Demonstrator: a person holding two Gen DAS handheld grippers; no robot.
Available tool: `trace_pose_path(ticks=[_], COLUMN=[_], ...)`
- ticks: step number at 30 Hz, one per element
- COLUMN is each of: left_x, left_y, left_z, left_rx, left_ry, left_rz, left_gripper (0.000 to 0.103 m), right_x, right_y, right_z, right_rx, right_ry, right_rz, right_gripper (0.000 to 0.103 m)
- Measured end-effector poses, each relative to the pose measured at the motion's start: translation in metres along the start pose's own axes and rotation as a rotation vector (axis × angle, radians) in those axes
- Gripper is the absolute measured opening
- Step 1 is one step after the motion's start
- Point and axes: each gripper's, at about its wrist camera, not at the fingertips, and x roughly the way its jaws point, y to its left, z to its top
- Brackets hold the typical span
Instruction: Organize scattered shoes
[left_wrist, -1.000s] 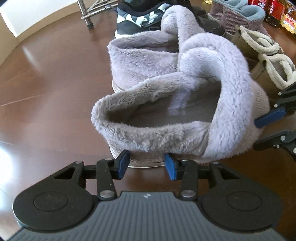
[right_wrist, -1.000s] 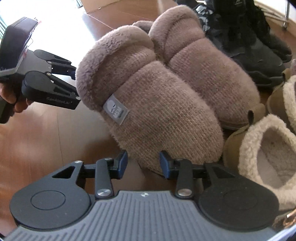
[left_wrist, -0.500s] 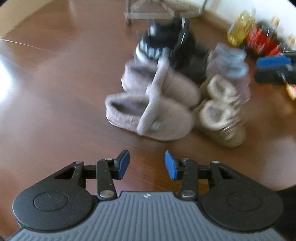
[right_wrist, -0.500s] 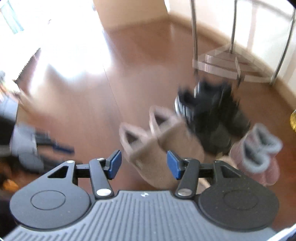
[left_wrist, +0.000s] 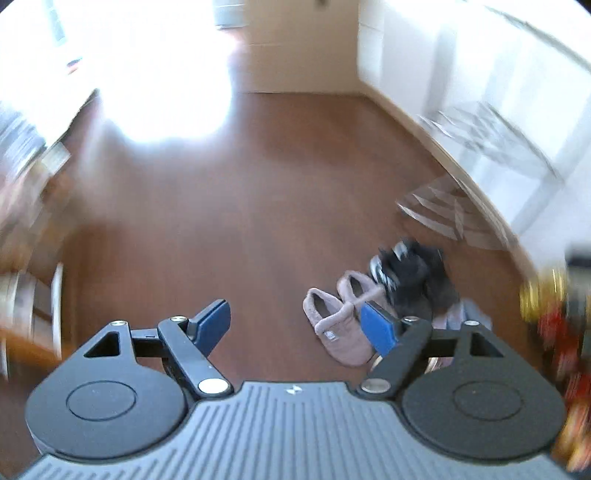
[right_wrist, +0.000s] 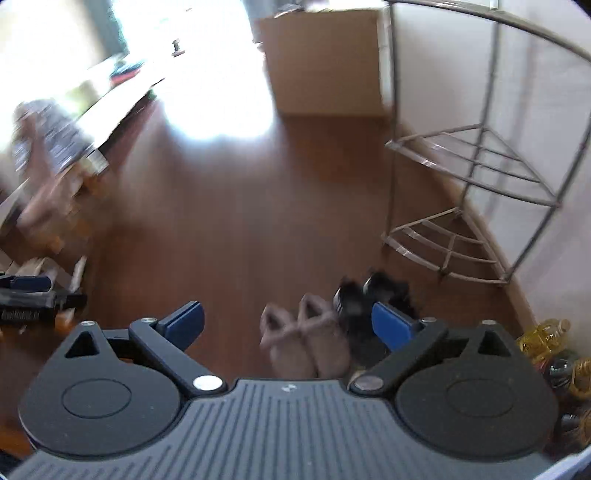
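I am looking down from well above the floor (right_wrist: 236, 236), with both tongs empty. The left tongs (left_wrist: 297, 326) are spread wide with nothing between them, their jaws having just been opening, and the right tongs (right_wrist: 286, 325) are released too, also freshly widened and holding nothing.

The shoes are sitting together near the wall: the grey slippers (left_wrist: 341, 319) are lying side by side with their openings facing away from me, the black sneakers (left_wrist: 406, 277) are touching them on the far side, and a pair of small grey boots (left_wrist: 456, 314) is half hidden behind my right-hand pad. The metal corner rack (right_wrist: 476, 184) is standing just beyond the sneakers, against the wall, with bottles (right_wrist: 546, 336) on the floor to its right.

From here the row is looking fairly tidy, so I am judging this step as a check from a distance before deciding whether any pair needs shifting. To do it well, I am wanting both views steadier, because the edges are smeared and I cannot tell whether stray shoes are lying off to the left. If I am going back down, I am planning to approach a slipper from its heel end, keeping the tongs wide until the fluffy collar is between the pads, and pinching the rim rather than the soft toe, which would just squash.
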Motion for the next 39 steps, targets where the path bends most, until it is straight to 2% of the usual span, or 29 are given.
trace_pose_path(ticks=[1, 2, 4, 6, 9, 12, 17, 22, 24, 27, 32, 39], left_x=[-0.017, -0.027, -0.051, -0.080, -0.109, -0.130, -0.163, -0.205, -0.224, -0.247, -0.268, -0.280], left_y=[-0.004, -0.008, -0.033, -0.056, -0.083, -0.108, -0.124, -0.122, -0.118, -0.113, -0.119, -0.152], left_z=[-0.017, -0.029, -0.054, -0.065, -0.076, -0.092, -0.124, -0.171, -0.188, -0.201, -0.207, -0.206], left_rx=[-0.109, -0.166, -0.257, -0.231, -0.166, -0.097, -0.041, -0.061, -0.091, -0.118, -0.100, -0.066], left_ry=[0.000, 0.025, 0.121, 0.122, 0.057, 0.079, 0.063, 0.058, 0.084, 0.067, 0.038, 0.018], left_rz=[0.026, 0.017, -0.067, -0.112, -0.047, 0.046, 0.045, 0.074, 0.077, 0.064, 0.084, 0.070], left_gripper=[0.077, 0.077, 0.078, 0.080, 0.081, 0.081, 0.081, 0.081, 0.081, 0.081, 0.081, 0.081], right_x=[-0.015, -0.028, -0.056, -0.083, -0.104, -0.126, -0.143, -0.176, -0.189, -0.204, -0.228, -0.248], right_y=[-0.003, -0.007, -0.012, -0.008, -0.020, -0.019, -0.026, -0.008, 0.001, 0.009, 0.015, -0.016], right_z=[-0.007, -0.013, -0.027, -0.038, -0.054, -0.076, -0.121, -0.172, -0.186, -0.196, -0.200, -0.207], right_rx=[-0.047, -0.092, -0.152, -0.132, -0.067, -0.018, 0.036, 0.028, 0.025, 0.000, -0.038, -0.038], right_ry=[0.002, 0.005, 0.024, 0.042, 0.043, 0.070, 0.069, 0.076, 0.069, 0.037, -0.034, -0.051], right_rz=[-0.006, -0.014, -0.025, -0.011, -0.016, -0.058, -0.082, -0.097, -0.061, -0.046, -0.043, -0.050], right_gripper=[0.100, 0.101, 0.101, 0.102, 0.102, 0.102, 0.102, 0.102, 0.102, 0.102, 0.102, 0.102])
